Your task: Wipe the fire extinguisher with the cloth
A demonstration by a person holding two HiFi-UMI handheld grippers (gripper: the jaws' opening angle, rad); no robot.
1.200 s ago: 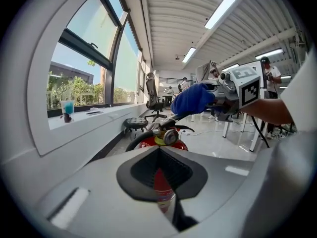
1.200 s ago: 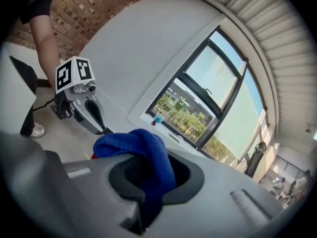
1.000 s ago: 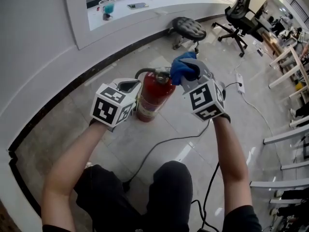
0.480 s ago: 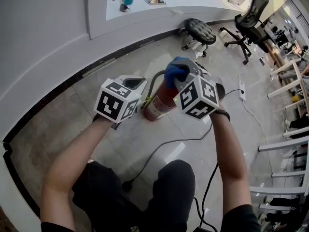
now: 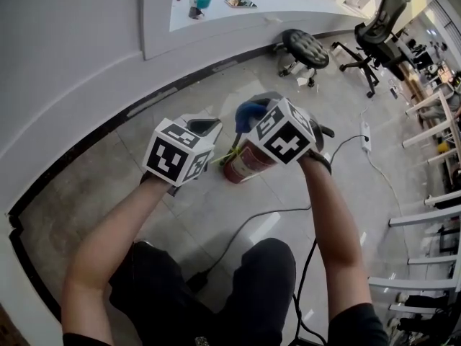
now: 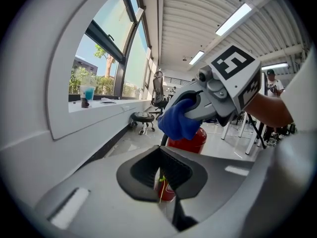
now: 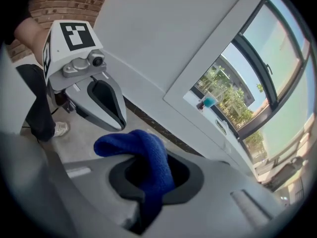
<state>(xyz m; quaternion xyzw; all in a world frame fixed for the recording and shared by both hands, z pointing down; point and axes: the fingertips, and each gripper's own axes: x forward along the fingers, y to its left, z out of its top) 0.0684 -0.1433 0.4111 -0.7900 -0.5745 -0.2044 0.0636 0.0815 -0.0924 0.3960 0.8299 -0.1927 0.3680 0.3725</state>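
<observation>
Cloth, clamped in your right tongs, has dropped onto the extinguisher top; your left tongs pinch it tilted, so wiping's begun.

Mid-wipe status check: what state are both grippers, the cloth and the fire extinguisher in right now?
left gripper: shut, nothing between its jaws, held beside the fire extinguisher.
right gripper: shut on the cloth.
cloth: bunched up, bulging out past the right gripper's jaws, at the fire extinguisher's top.
fire extinguisher: standing on the floor, not gripped by either gripper.
</observation>
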